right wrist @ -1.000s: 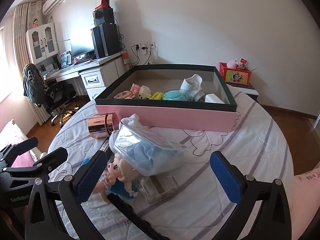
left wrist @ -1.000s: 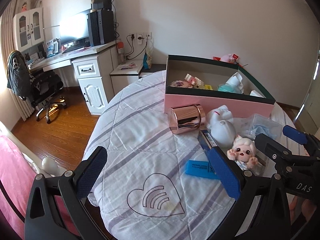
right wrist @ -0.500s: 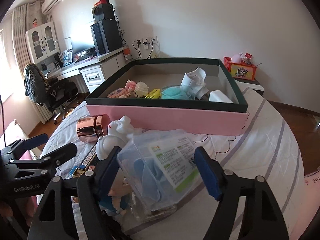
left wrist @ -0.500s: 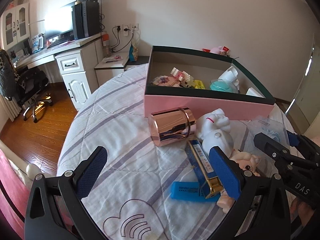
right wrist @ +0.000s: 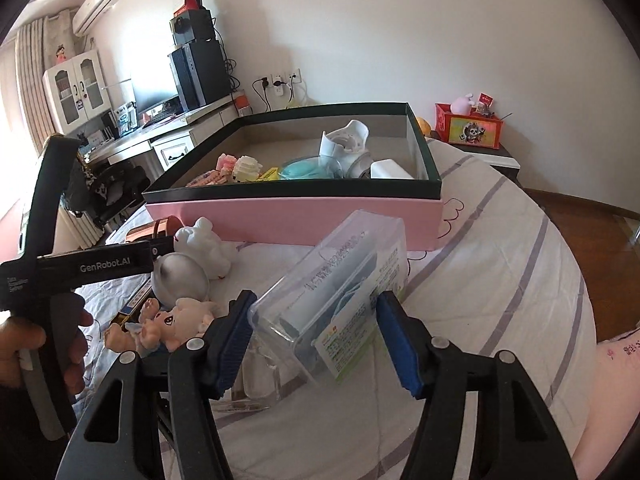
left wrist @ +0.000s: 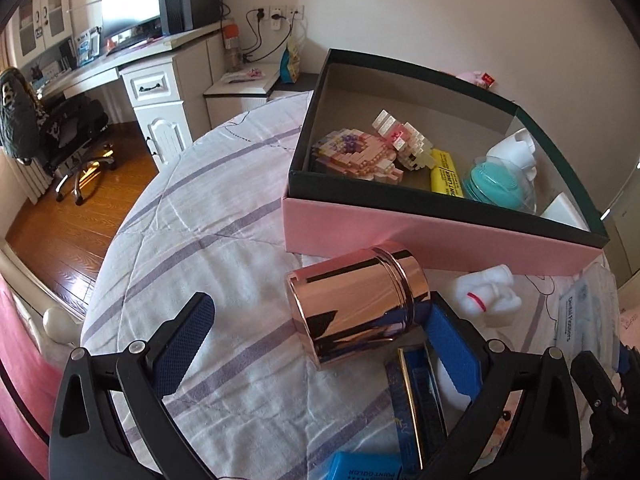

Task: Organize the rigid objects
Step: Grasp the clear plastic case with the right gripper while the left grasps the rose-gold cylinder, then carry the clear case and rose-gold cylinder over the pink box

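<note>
A pink box with a dark green rim (left wrist: 420,220) (right wrist: 304,216) stands on the bed and holds block toys, a yellow highlighter, a teal item and white items. My right gripper (right wrist: 316,328) is shut on a clear plastic container (right wrist: 340,280) and holds it tilted, lifted off the quilt, in front of the box. My left gripper (left wrist: 316,332) is open around a rose-gold metal tin (left wrist: 356,316) that lies on its side; its right finger is beside the tin's lid end. The tin also shows partly in the right wrist view (right wrist: 154,230).
On the quilt lie a white figurine (right wrist: 204,246), a grey-white egg shape (right wrist: 180,276), a small doll (right wrist: 172,320), a long blue box (left wrist: 420,400), a blue card (left wrist: 368,468) and a clear glass block (right wrist: 256,376). A desk and chair stand at the left.
My left gripper has moved forward and now has the rose-gold tin between its fingers. My right gripper has closed on the clear container and raised it toward the pink box.
</note>
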The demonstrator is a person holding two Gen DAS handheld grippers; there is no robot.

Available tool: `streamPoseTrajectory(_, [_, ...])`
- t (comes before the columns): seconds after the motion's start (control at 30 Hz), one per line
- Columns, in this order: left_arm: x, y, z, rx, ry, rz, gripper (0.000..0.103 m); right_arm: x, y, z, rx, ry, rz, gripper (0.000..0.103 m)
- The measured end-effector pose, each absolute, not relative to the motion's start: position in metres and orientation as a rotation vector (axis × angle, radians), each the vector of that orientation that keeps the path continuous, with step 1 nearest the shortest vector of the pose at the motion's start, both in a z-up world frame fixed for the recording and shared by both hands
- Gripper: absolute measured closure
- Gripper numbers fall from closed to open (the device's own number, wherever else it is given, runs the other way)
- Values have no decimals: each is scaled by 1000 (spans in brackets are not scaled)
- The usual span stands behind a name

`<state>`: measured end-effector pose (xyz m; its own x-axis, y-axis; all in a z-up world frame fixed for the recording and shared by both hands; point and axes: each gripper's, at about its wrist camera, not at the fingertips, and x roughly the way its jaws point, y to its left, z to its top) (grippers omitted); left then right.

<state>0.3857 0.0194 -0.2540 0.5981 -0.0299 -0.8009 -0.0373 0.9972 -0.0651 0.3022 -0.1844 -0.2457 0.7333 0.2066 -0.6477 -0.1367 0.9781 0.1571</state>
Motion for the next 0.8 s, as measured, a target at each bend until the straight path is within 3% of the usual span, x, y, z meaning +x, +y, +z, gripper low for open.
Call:
streamPoseTrajectory(0.23, [399, 24, -263, -91, 930, 35, 0, 319, -194, -255, 152, 778, 181, 38])
streamPoseTrajectory(0.3, [396, 23, -262, -92, 907, 19, 9, 324, -197, -257, 171, 793, 182, 37])
streamPoseTrajectory(0.37, [392, 23, -258, -90, 880, 5, 41, 329, -200, -260, 183, 807, 173, 37])
streamPoseTrajectory(0.4, [390, 22, -256, -86, 878, 1, 45, 332, -200, -261, 189, 817, 172, 37])
streamPoseTrajectory(0.7, [376, 29, -250, -64, 849, -36, 47, 343, -212, -260, 281, 790, 136, 29])
streamPoseTrajectory(0.8, [367, 30, -246, -62, 834, -49, 47, 345, -210, -259, 262, 777, 141, 42])
